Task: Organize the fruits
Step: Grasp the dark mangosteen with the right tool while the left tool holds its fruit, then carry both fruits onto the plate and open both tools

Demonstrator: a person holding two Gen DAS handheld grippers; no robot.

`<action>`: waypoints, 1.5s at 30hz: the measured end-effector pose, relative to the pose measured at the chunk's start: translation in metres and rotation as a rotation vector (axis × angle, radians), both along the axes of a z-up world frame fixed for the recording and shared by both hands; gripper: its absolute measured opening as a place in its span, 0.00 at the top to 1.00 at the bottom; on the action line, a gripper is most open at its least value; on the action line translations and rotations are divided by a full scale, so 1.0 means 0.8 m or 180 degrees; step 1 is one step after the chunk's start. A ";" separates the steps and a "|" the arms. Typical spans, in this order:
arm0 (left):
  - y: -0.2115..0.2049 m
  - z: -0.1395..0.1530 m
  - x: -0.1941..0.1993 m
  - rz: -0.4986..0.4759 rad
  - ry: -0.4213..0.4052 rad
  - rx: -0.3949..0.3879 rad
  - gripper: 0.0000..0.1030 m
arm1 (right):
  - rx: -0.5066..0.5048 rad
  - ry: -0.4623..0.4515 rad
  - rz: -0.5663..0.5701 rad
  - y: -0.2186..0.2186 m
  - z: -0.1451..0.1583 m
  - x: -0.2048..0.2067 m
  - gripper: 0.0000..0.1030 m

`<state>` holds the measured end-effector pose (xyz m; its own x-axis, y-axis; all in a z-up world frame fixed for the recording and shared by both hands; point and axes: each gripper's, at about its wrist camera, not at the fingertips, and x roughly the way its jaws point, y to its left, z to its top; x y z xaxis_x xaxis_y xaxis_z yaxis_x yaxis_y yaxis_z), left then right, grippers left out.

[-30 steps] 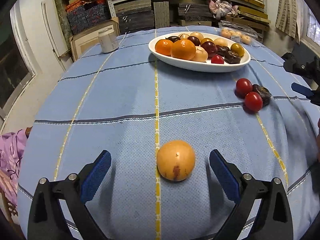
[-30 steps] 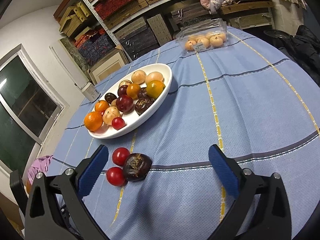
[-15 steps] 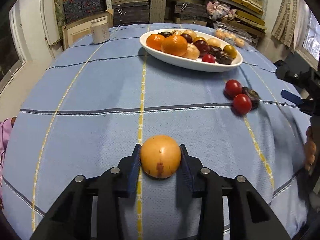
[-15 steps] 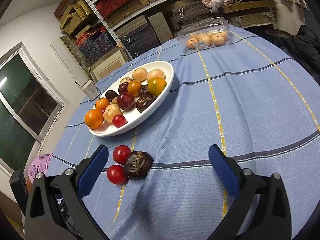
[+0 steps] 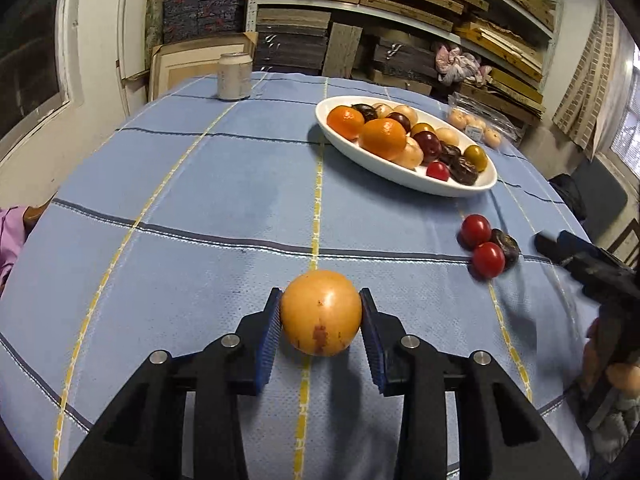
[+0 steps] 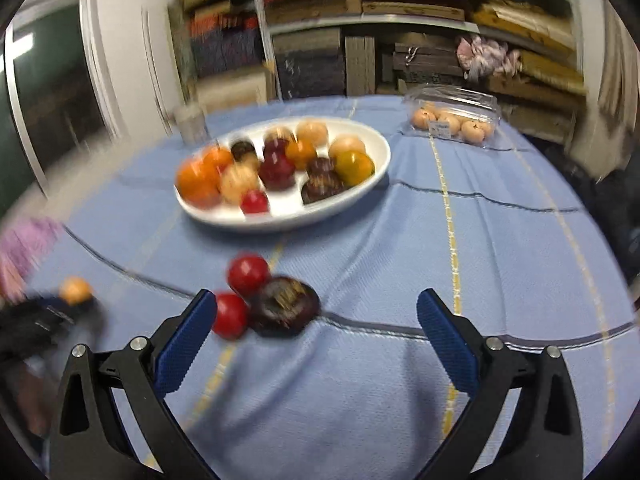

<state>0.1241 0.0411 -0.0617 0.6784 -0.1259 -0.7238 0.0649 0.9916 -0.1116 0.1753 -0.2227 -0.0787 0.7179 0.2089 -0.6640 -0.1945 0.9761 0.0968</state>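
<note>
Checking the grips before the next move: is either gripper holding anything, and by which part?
The left gripper holds the yellow-orange fruit by its two sides. The right gripper holds nothing; its jaws stand open.

No legible text in either view; the white label [image 6: 439,129] on the clear fruit box [image 6: 454,114] — blurred; the can [image 5: 235,76] — print unreadable.

A round table [image 5: 224,184] covered by a blue cloth with yellow and dark stripes fills the lower frame; shelves [image 5: 400,4] stacked with flat boxes and folded fabrics are seen along the top; a white wall [image 5: 100,40] and dark window [image 5: 24,60] are seen at upper left; a curtain [image 5: 584,92] hangs at upper right.
</note>
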 end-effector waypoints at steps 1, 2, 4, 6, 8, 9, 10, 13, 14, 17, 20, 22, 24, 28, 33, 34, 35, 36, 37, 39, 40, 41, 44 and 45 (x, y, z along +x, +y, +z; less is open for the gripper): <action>-0.002 0.001 -0.002 -0.0027 -0.0022 0.0012 0.63 | -0.0110 0.0045 -0.0047 0.003 -0.004 0.004 0.05; -0.003 0.003 -0.004 -0.0050 -0.0043 0.0017 0.63 | -0.0145 0.0097 -0.0080 0.004 -0.007 0.008 0.05; -0.005 0.005 -0.007 -0.0085 -0.0086 0.0011 0.62 | -0.0148 0.0123 -0.0199 -0.002 -0.010 0.012 0.05; -0.005 0.007 -0.009 -0.0108 -0.0124 -0.0008 0.62 | -0.0137 0.0150 -0.0317 -0.011 -0.012 0.018 0.05; -0.007 0.007 -0.010 -0.0146 -0.0137 -0.0016 0.62 | -0.0106 0.0232 -0.0248 -0.010 -0.017 0.027 0.05; -0.008 0.007 -0.009 -0.0158 -0.0135 -0.0021 0.62 | -0.0108 0.0237 -0.0200 -0.008 -0.019 0.027 0.04; -0.008 0.007 -0.009 -0.0169 -0.0134 -0.0029 0.62 | -0.0163 0.0227 -0.0158 -0.002 -0.019 0.029 0.05; -0.007 0.003 -0.005 -0.0184 -0.0059 -0.0085 0.62 | -0.0302 0.0211 -0.0053 0.016 -0.019 0.036 0.05; -0.005 0.000 -0.003 -0.0176 -0.0011 -0.0108 0.62 | -0.0353 0.0200 -0.0045 0.021 -0.019 0.039 0.05; 0.008 -0.011 0.003 -0.0096 0.0181 -0.0262 0.63 | -0.0414 0.0189 -0.0013 0.027 -0.019 0.041 0.05; 0.011 -0.018 0.001 -0.0082 0.0295 -0.0260 0.64 | -0.0366 0.0206 0.0013 0.024 -0.020 0.042 0.05; 0.006 -0.018 0.002 -0.0113 0.0300 -0.0202 0.64 | -0.0345 0.0240 0.0049 0.025 -0.021 0.045 0.05; 0.006 -0.018 0.005 -0.0130 0.0299 -0.0243 0.64 | -0.0375 0.0299 0.0115 0.030 -0.025 0.048 0.15; 0.006 -0.019 0.016 -0.0105 0.0315 -0.0277 0.63 | -0.0376 0.0349 0.0182 0.036 -0.029 0.050 0.23; -0.005 -0.018 0.025 -0.0122 0.0276 -0.0116 0.63 | -0.0452 0.0297 0.0292 0.047 -0.028 0.044 0.49; -0.008 -0.019 0.026 -0.0133 0.0278 -0.0066 0.63 | -0.0477 0.0307 0.0310 0.049 -0.029 0.042 0.52; -0.009 -0.019 0.026 -0.0145 0.0281 -0.0042 0.63 | -0.0494 0.0329 0.0326 0.051 -0.031 0.041 0.54; -0.010 -0.019 0.026 -0.0162 0.0278 -0.0036 0.63 | -0.0476 0.0327 0.0332 0.050 -0.031 0.040 0.54; -0.010 -0.020 0.026 -0.0175 0.0279 -0.0047 0.63 | -0.0465 0.0334 0.0320 0.049 -0.031 0.040 0.54; -0.008 -0.020 0.027 -0.0174 0.0279 -0.0072 0.63 | -0.0401 0.0366 0.0323 0.046 -0.031 0.042 0.54; -0.008 -0.020 0.027 -0.0176 0.0275 -0.0077 0.63 | -0.0384 0.0373 0.0323 0.045 -0.032 0.041 0.54; -0.010 -0.021 0.028 -0.0185 0.0269 -0.0063 0.63 | -0.0374 0.0376 0.0321 0.044 -0.032 0.041 0.54; -0.017 -0.021 0.030 -0.0247 0.0251 0.0028 0.63 | -0.0355 0.0375 0.0317 0.043 -0.032 0.038 0.55; -0.018 -0.021 0.029 -0.0270 0.0249 0.0020 0.63 | -0.0326 0.0378 0.0317 0.042 -0.031 0.036 0.55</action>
<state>0.1475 0.0268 -0.0781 0.6069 -0.1758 -0.7751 0.1400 0.9836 -0.1135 0.2043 -0.1892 -0.1039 0.6123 0.2019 -0.7644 -0.2837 0.9586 0.0259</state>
